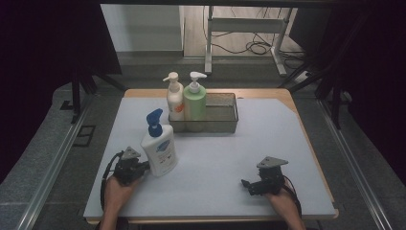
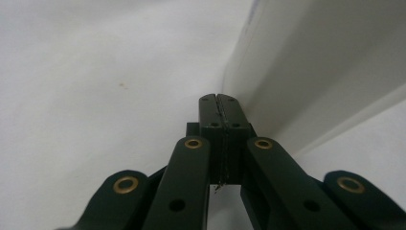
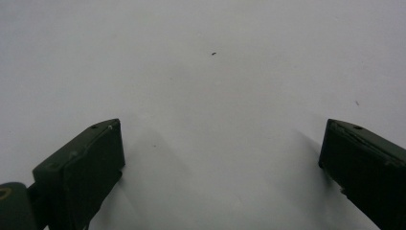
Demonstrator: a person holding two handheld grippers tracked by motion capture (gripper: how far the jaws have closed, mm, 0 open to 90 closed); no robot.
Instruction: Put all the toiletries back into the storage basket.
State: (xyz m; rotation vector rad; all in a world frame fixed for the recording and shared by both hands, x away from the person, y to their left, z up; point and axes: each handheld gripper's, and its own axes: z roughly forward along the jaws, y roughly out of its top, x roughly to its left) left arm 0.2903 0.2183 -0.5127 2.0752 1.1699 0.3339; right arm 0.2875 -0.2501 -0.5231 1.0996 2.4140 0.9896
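- The white lotion pump bottle with the blue pump head stands upright on the tabletop at about 8 o'clock from the middle, well apart from the mesh basket at 12 o'clock.
- The left gripper sits just beside the bottle's lower left side; in the left gripper view its jaws are pressed together with nothing between them, their tips beside the bottle's white wall.
- The right gripper rests at about 4 o'clock, its jaws spread wide over bare tabletop, holding nothing.
- Judged from its look, the bottle is stiff, smooth plastic, likely slippery and, if full, fairly heavy and tall enough to tip.
- The flat front and back faces of the body, low to mid height, seem the safest hold; the pump neck is narrow and could twist.
- A cream pump bottle and a green pump bottle stand in the basket's left end.
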